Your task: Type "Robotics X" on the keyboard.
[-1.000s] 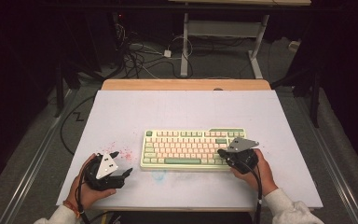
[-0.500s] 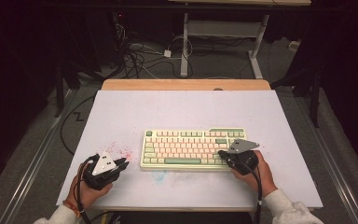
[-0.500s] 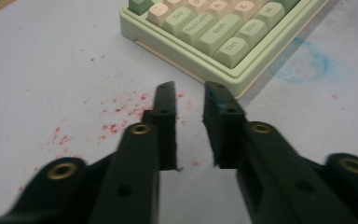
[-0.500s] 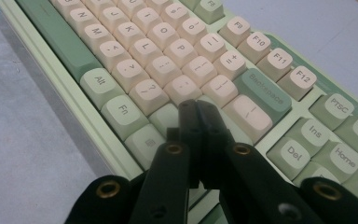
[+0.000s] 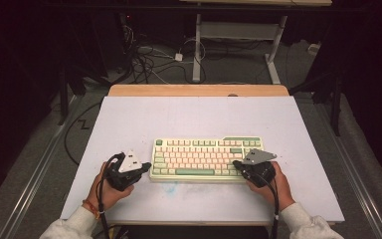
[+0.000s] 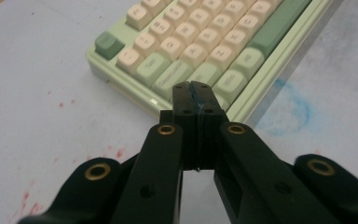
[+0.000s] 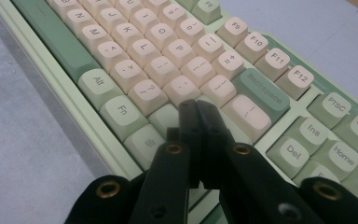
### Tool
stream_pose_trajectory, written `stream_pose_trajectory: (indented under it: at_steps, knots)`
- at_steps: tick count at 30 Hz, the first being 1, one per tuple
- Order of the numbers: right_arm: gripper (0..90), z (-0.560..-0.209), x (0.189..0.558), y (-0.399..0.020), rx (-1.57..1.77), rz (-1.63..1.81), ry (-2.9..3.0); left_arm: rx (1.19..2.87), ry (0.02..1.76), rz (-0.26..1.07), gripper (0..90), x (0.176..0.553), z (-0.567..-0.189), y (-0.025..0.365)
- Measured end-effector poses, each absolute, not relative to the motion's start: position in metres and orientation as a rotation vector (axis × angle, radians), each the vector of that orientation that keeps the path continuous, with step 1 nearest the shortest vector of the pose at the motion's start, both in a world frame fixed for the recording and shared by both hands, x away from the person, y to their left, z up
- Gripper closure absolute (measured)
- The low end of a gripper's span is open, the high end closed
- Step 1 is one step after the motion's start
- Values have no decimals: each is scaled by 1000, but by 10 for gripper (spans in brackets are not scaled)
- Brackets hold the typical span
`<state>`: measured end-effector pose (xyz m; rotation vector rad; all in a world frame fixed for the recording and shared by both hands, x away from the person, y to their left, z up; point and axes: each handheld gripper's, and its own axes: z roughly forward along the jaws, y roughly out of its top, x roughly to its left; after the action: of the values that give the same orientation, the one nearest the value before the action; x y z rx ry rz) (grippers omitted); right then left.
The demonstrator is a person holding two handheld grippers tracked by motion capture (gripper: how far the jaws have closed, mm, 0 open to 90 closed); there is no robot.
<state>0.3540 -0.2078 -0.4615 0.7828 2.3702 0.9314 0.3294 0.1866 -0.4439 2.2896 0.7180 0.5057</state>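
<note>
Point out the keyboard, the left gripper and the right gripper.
keyboard (image 5: 199, 158): high view, middle of its keys.
left gripper (image 6: 196, 93): left gripper view, its shut tips.
right gripper (image 7: 196, 109): right gripper view, its shut tips.
</note>
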Motion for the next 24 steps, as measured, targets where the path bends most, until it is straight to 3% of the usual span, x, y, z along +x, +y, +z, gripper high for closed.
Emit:
stream_pose_trajectory:
  at_steps: [24]
  knots:
    - [900,-463,352,-207,784,929,2352,2371,635,448,875,386,-438,113]
